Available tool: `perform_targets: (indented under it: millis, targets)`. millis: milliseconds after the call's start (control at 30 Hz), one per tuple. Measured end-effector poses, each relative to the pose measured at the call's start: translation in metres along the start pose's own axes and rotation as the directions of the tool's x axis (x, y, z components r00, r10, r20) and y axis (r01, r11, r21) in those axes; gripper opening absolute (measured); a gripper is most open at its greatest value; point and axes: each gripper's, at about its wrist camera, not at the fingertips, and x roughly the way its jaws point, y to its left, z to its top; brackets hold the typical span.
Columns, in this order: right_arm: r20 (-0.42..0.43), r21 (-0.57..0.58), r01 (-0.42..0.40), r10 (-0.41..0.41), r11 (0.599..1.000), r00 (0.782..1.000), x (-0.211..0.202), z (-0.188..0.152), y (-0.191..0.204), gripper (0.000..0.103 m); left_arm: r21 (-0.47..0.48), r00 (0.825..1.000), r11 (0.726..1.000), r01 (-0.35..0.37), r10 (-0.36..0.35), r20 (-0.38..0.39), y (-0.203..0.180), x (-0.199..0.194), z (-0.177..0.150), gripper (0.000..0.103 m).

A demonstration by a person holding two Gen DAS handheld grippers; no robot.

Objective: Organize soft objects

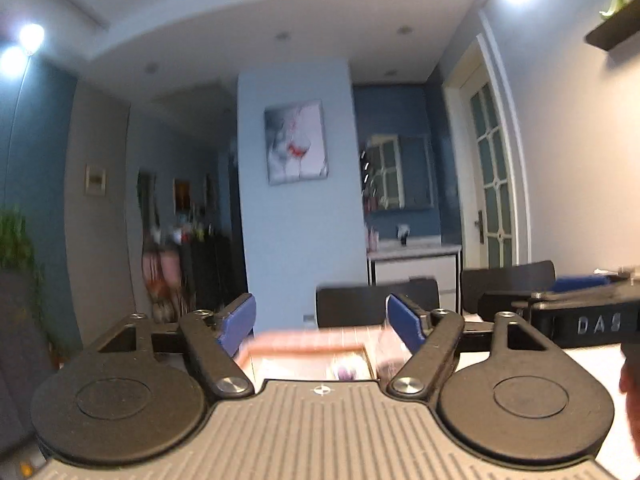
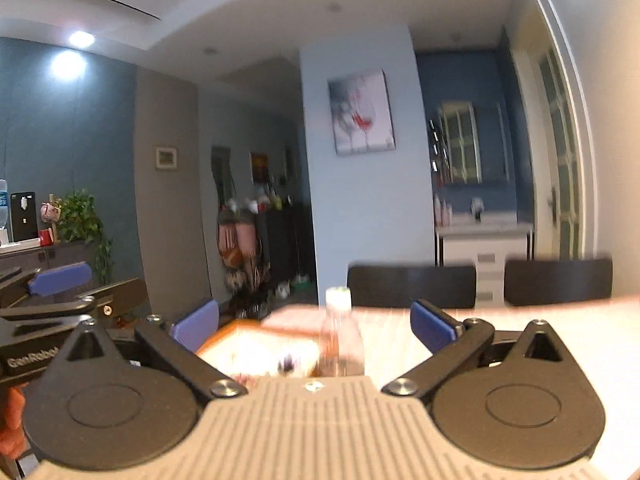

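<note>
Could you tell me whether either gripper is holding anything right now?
Nothing is held: the left gripper and the right gripper both have open jaws with nothing between them.

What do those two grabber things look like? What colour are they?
Both look alike. The left gripper and right gripper have black link arms with silver bolts, two round black discs, and a grey ribbed plate in between. Their fingers carry blue pads. Seen from the side, one shows white letters "DAS", the other "GenRobot". No cables show. An orange sleeve peeks in.
</note>
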Motion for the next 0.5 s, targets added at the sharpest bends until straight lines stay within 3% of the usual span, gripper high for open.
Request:
perform_targets:
  millis: [133, 267, 500]
  targets:
    - [-0.103, 0.008, 0.037, -0.036, 0.999, 0.994, 0.006, -0.020, -0.003, 0.100, -0.049, 0.996, 0.999, -0.020, 0.016, -0.090, 0.005, 0.012, -0.019, 0.096]
    - [-0.174, -0.001, 0.064, -0.063, 0.998, 0.983, 0.018, -0.034, -0.005, 0.100, -0.090, 0.978, 0.994, -0.062, 0.043, -0.205, 0.014, 0.027, -0.034, 0.101]
    - [-0.268, 0.003, 0.049, -0.047, 0.999, 0.962, 0.033, -0.059, -0.013, 0.100, -0.109, 0.952, 0.991, -0.080, 0.043, -0.304, 0.025, 0.022, -0.060, 0.102]
